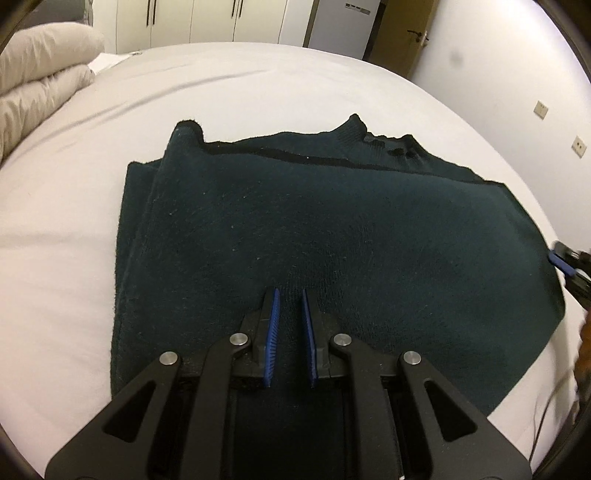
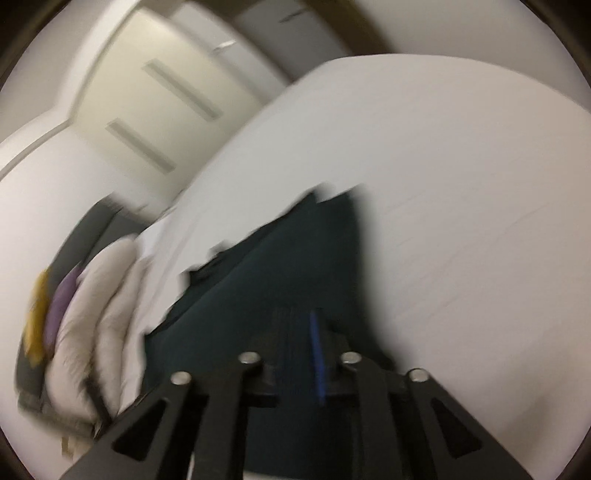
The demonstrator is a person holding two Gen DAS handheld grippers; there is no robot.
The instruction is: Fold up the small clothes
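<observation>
The dark teal knitted sweater (image 1: 314, 229) lies flat on the white bed sheet (image 1: 66, 229), folded into a rough rectangle. Its ribbed collar (image 1: 373, 142) is at the far edge of the garment.

My left gripper (image 1: 290, 295) sits at the sweater's near edge. Its blue-padded jaws stand narrowly apart, with a low ridge of knit between them; I cannot tell whether the pads grip that fabric.

My right gripper (image 2: 295, 317) is at the sweater's right edge and shows at the right border of the left wrist view. The right wrist view is heavily motion-blurred: one blue pad (image 2: 317, 354) is visible against the dark fabric, and I cannot tell how these jaws stand.

A folded beige duvet (image 1: 40, 81) rests beyond the sweater's far left corner. White wardrobe doors (image 1: 192, 18) stand behind the sweater's far edge.
</observation>
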